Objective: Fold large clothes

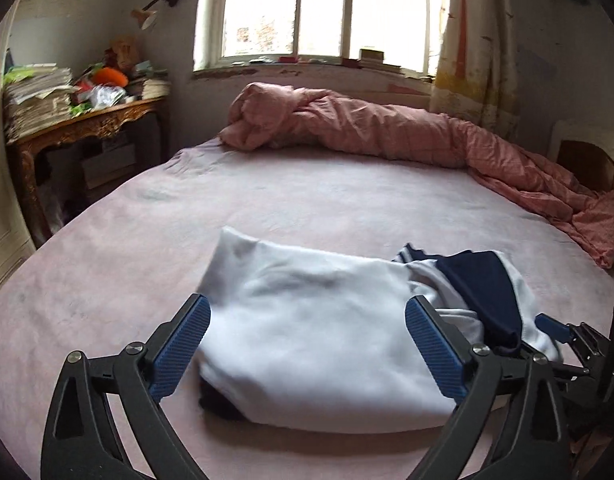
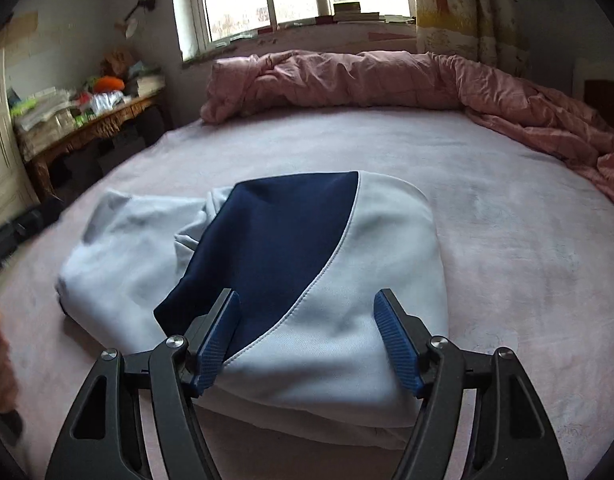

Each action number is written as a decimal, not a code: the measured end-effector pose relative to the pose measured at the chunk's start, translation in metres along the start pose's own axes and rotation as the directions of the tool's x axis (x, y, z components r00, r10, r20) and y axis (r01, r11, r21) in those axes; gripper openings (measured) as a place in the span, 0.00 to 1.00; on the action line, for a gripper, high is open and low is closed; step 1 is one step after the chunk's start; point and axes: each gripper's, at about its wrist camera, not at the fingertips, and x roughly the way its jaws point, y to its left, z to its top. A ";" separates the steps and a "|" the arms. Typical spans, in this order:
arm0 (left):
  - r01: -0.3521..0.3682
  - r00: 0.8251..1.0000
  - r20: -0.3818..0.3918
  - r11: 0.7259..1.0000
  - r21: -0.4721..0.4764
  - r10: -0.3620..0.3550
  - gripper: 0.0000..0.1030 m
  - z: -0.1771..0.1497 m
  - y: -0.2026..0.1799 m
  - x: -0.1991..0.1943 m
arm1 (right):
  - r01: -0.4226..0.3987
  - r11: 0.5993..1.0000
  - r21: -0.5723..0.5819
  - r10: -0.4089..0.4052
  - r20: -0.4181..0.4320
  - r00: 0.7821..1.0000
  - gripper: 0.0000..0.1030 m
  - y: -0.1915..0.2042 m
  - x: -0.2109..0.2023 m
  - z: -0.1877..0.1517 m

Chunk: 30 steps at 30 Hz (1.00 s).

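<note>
Both grippers (image 1: 309, 344) (image 2: 307, 336) angled down, jaws apart, over folded garment (image 2: 339, 340).

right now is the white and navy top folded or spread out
Folded: the white and navy top lies as a compact doubled bundle on the pink bed, layers stacked, not laid flat.

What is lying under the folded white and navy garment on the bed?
The white and navy garment rests directly on the pink bed sheet. A dark fabric edge peeks out under its left side; the rest beneath is covered.

Bed (image 2: 507, 208), pink sheet: folded white-and-navy garment (image 2: 347, 320) near front, bunched pink duvet (image 2: 367, 76) along far edge.
</note>
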 end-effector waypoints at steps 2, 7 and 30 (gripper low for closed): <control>-0.034 0.998 -0.053 0.998 -0.049 0.031 0.96 -0.008 0.021 0.008 | 0.018 0.999 -0.031 -0.019 -0.005 1.000 0.70 0.006 0.003 -0.001; -0.018 0.975 -0.219 0.962 -0.272 -0.043 0.96 -0.032 0.070 0.035 | -0.055 0.997 0.048 0.054 0.012 0.998 0.70 -0.012 -0.008 0.000; 0.271 0.960 0.118 0.953 -0.137 -0.256 0.17 0.014 -0.007 -0.009 | -0.117 0.991 -0.059 0.115 -0.038 0.993 0.72 0.010 -0.007 -0.004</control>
